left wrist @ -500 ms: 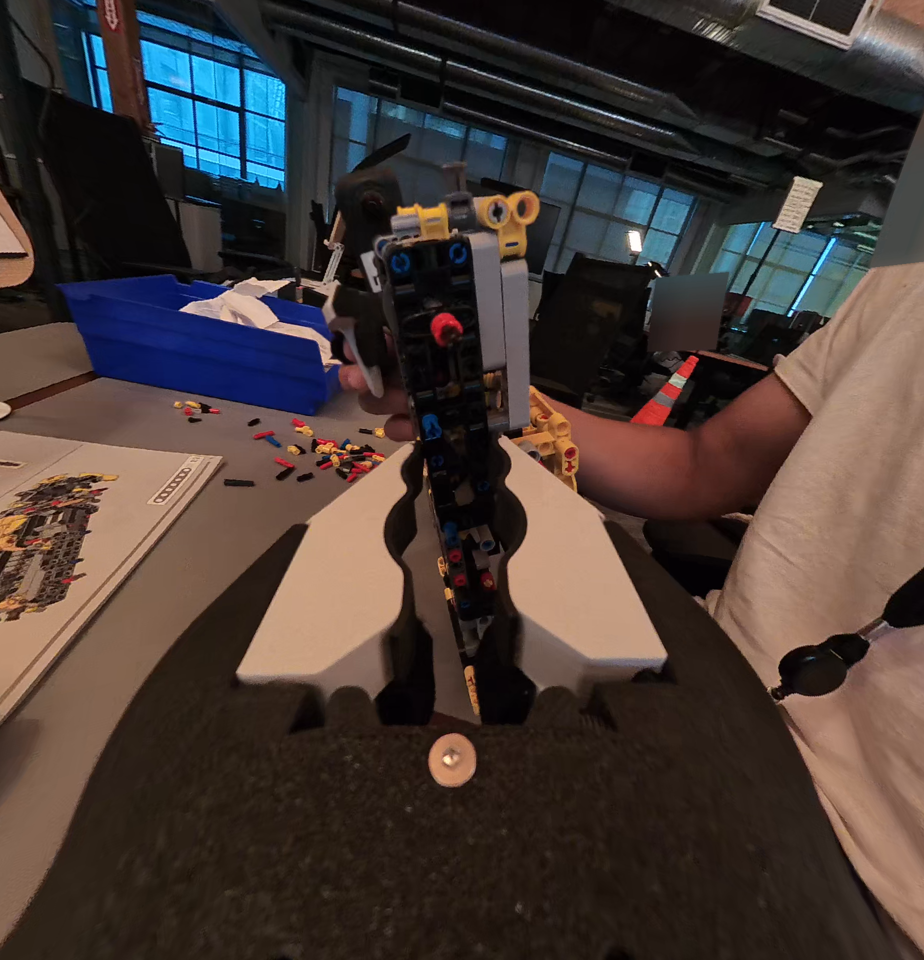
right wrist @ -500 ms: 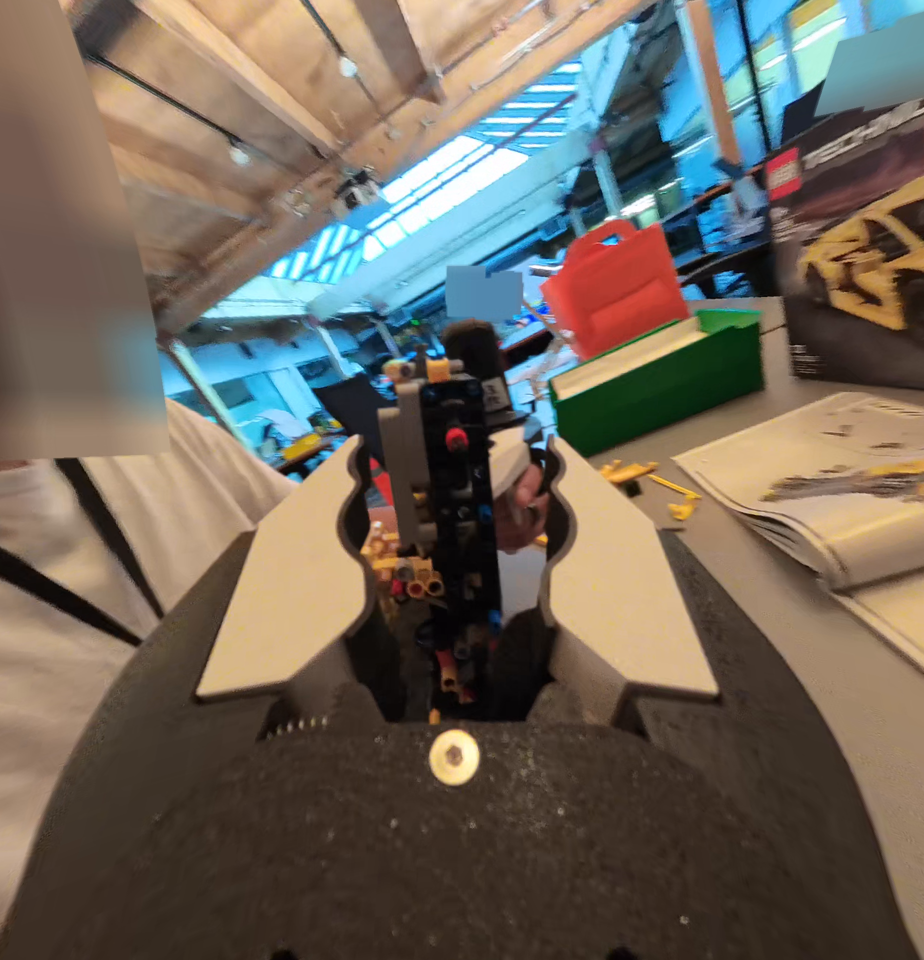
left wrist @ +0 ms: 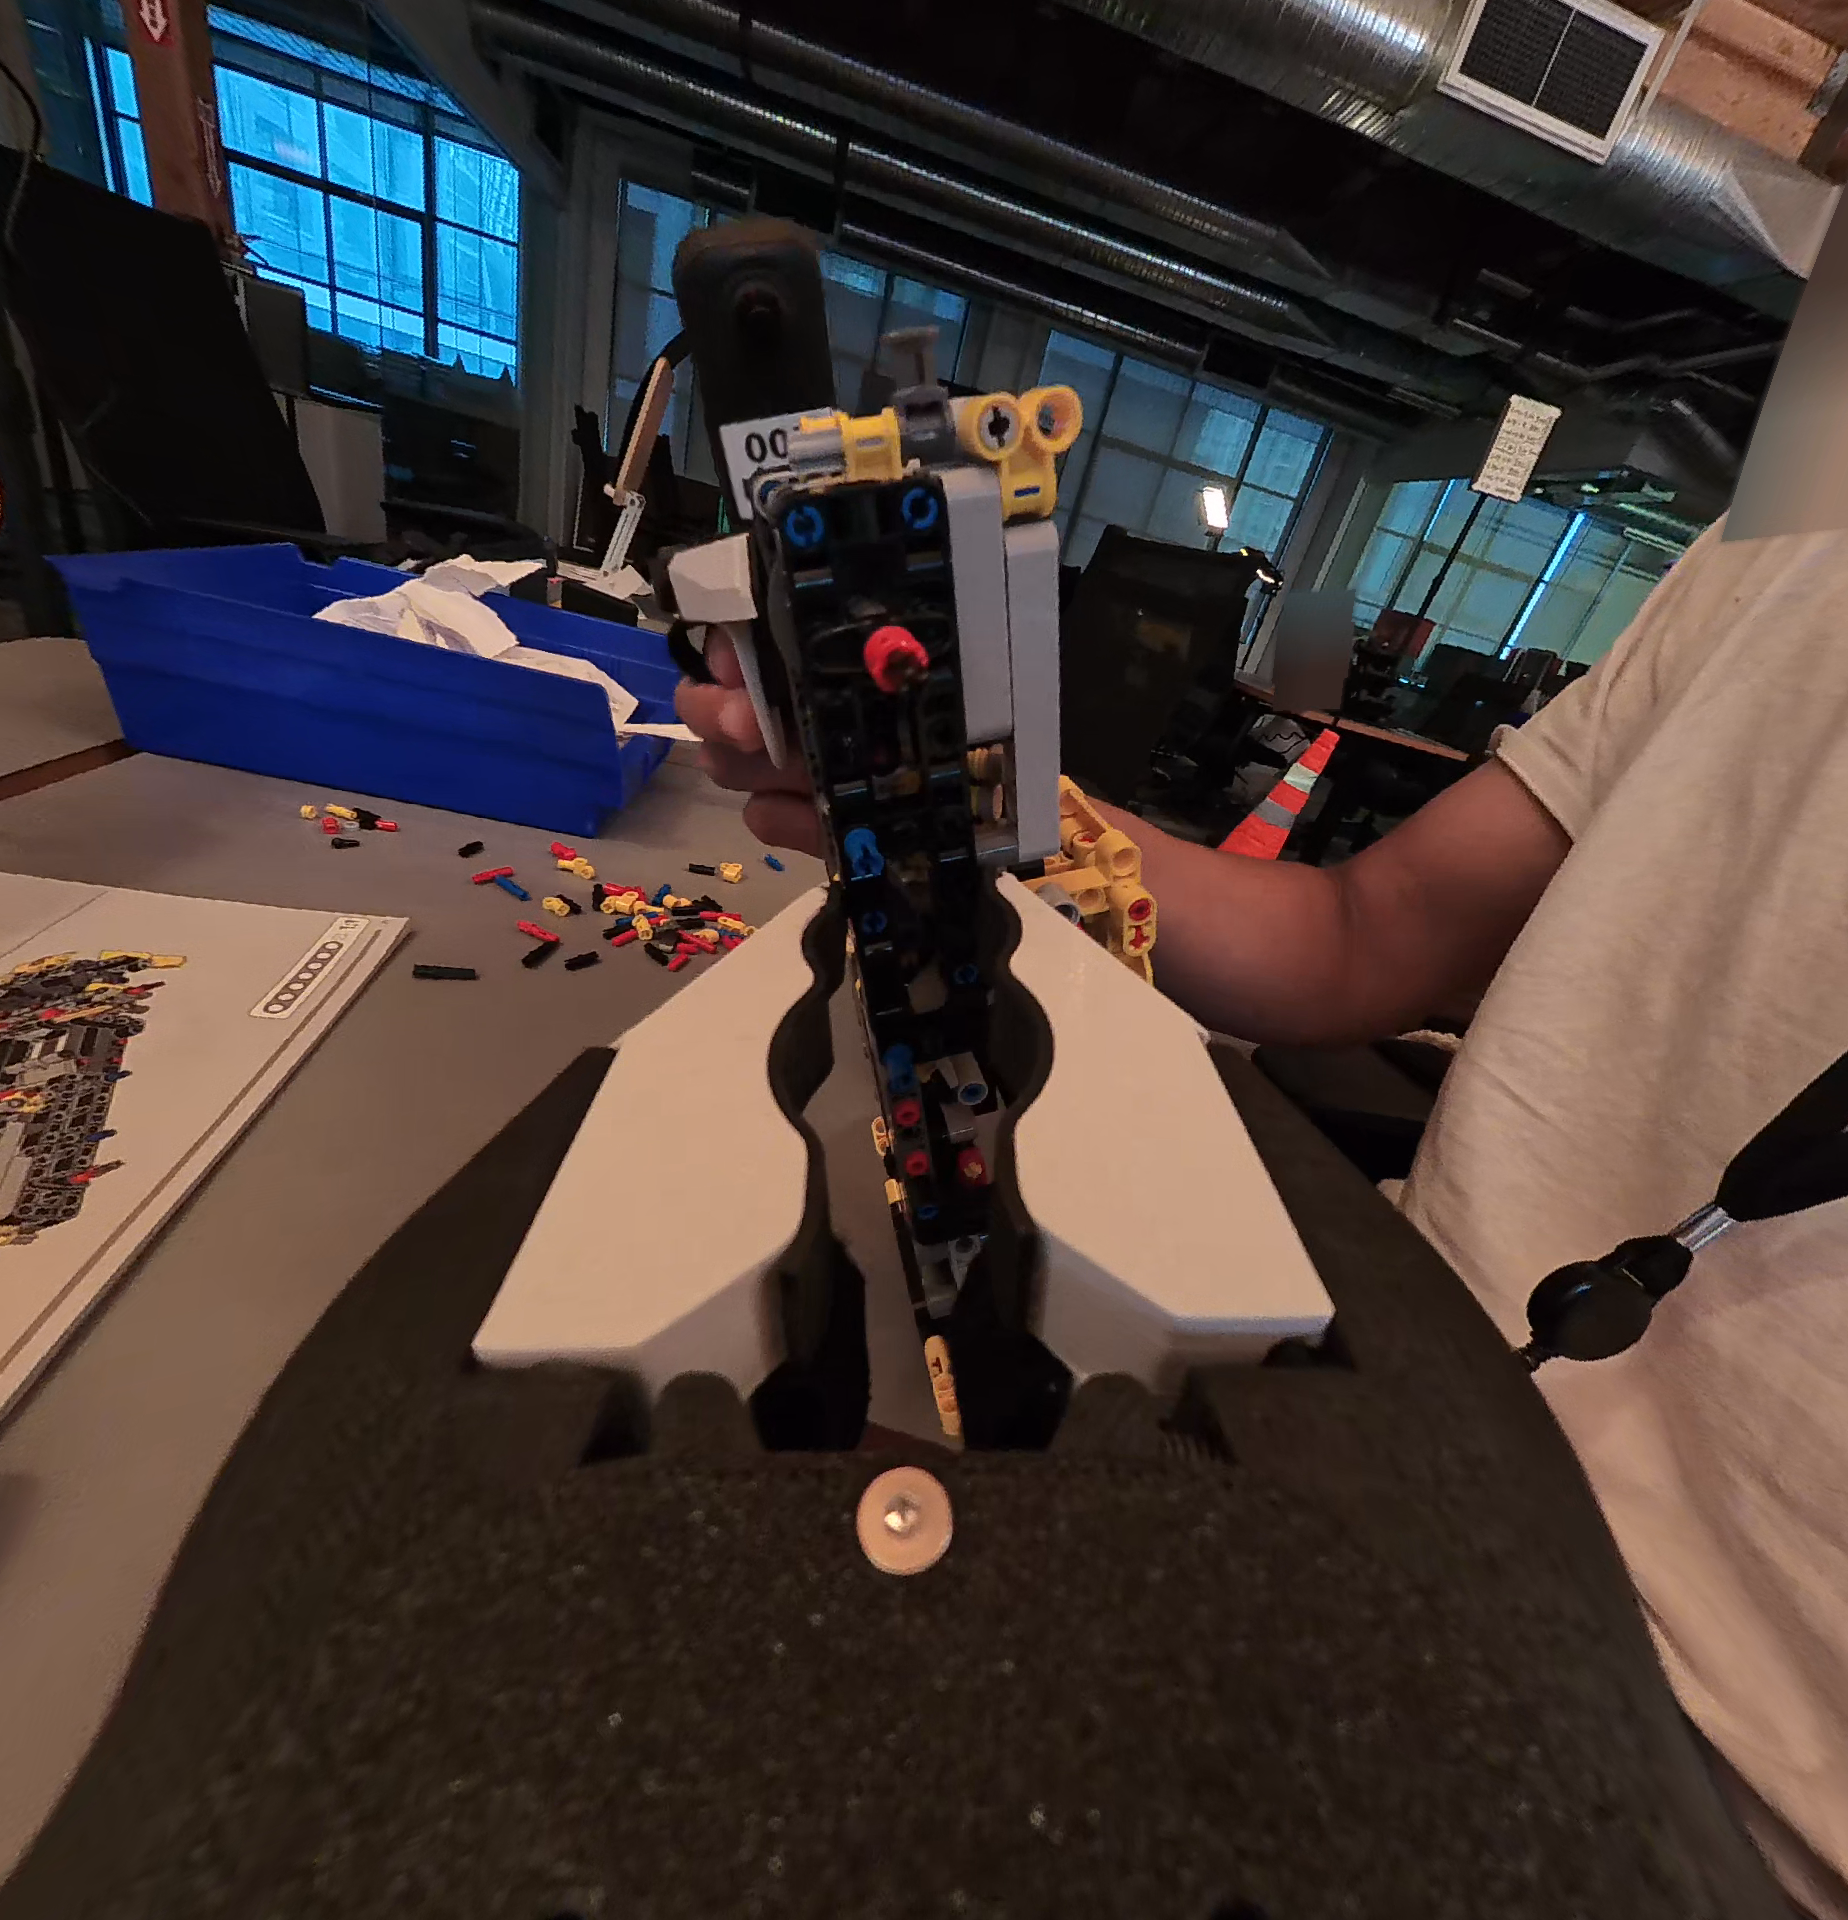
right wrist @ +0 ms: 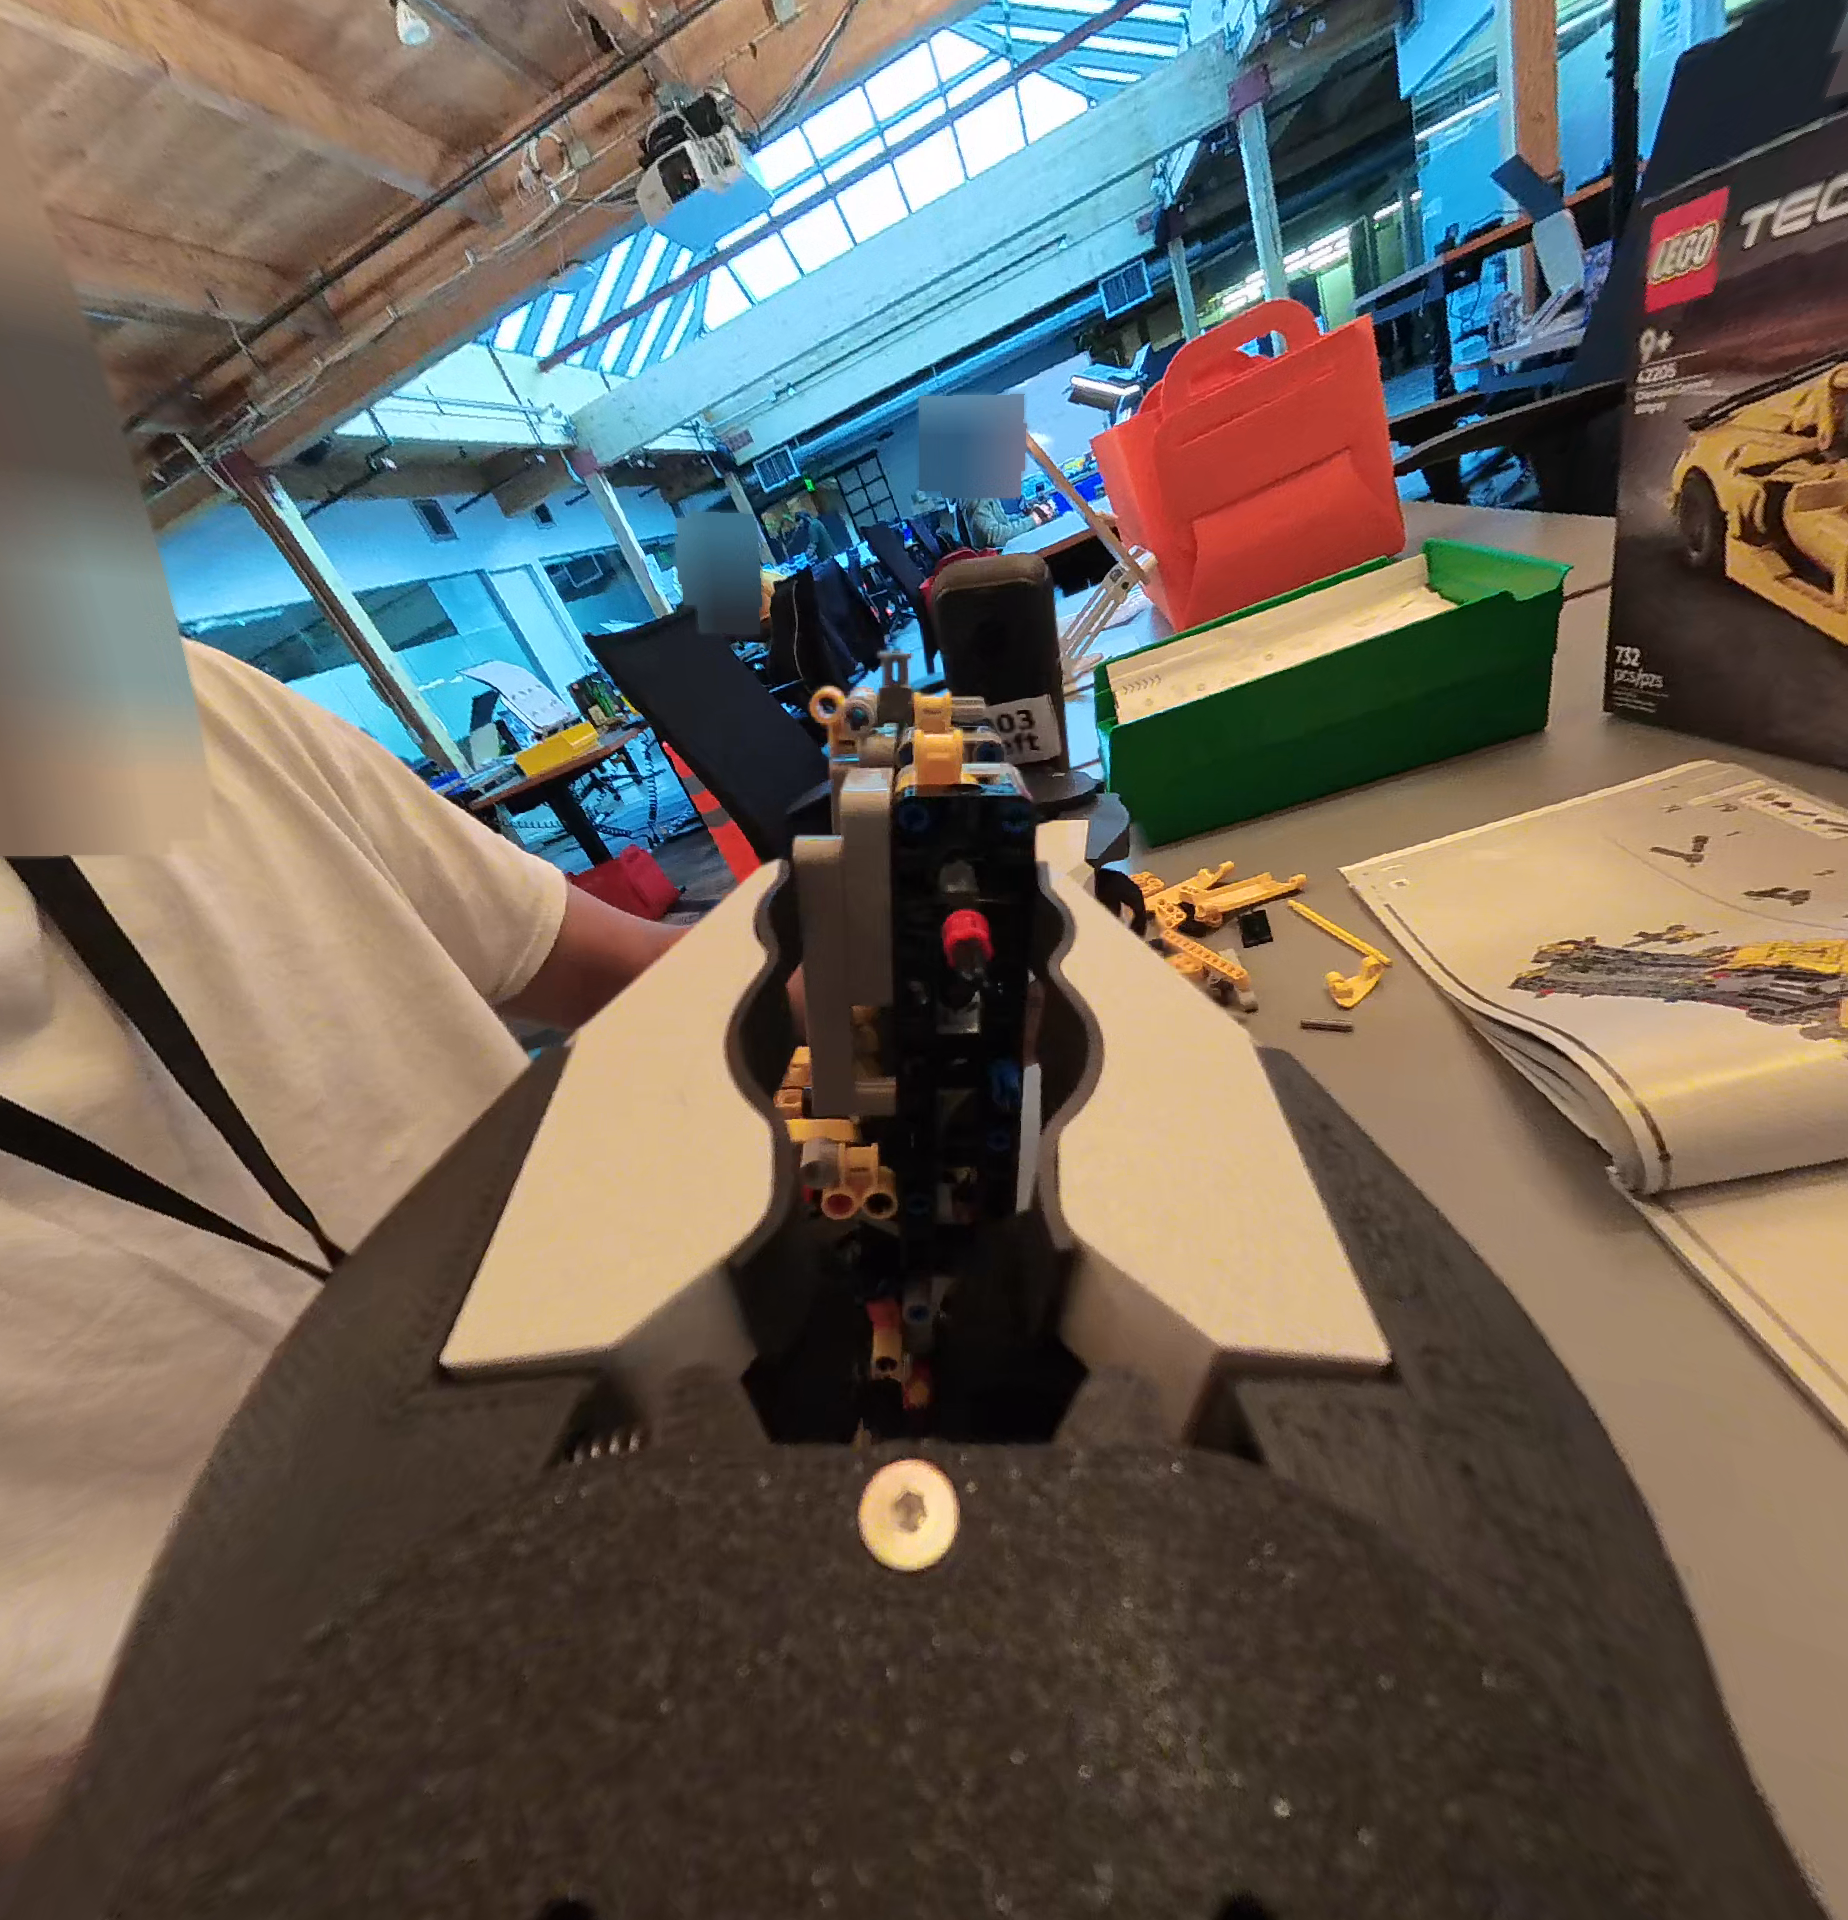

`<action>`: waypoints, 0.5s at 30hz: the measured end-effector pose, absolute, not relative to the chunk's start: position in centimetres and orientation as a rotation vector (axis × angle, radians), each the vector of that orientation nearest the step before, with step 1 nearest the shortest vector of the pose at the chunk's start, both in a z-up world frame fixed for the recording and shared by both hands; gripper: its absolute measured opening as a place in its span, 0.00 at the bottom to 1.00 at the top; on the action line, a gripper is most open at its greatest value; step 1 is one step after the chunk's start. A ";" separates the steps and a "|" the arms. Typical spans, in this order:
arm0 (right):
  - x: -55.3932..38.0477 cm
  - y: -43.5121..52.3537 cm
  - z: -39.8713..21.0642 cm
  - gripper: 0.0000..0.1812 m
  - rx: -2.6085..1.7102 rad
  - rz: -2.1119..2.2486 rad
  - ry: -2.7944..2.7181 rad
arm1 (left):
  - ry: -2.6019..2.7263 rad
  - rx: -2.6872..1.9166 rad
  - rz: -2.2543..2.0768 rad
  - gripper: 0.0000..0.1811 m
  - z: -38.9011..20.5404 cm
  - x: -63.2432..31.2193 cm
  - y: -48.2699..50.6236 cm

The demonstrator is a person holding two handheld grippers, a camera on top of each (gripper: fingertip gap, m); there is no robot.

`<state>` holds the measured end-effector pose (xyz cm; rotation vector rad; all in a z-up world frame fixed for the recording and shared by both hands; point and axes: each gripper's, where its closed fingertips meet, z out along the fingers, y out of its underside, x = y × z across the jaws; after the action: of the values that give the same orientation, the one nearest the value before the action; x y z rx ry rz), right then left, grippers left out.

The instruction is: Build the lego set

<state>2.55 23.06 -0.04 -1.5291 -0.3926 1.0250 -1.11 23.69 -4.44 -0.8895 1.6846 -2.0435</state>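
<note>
While both tongs, left (left wrist: 915, 1039) and right (right wrist: 915, 997), clamp opposite ends of the chassis (left wrist: 904, 790), it hangs above the counter (left wrist: 400, 1060), long axis running tongs to tongs; loose pins (left wrist: 639, 920) lie beyond the left tongs.

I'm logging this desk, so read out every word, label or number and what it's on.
I won't repeat writing; these things carry it.
Box: printing on its front.
White sticker on the black camera.
Booklet: tiny print.
Hanging paper sign: too small to read.
</note>
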 end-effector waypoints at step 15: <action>14.3 23.7 -4.8 0.24 -1.603 0.788 0.448 | 1.545 -1.454 -1.586 0.34 -8.1 2.6 26.0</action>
<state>14.29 23.73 -4.84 -1.6034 0.4476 0.7881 2.64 26.03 -8.14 -1.4542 1.5451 -1.5855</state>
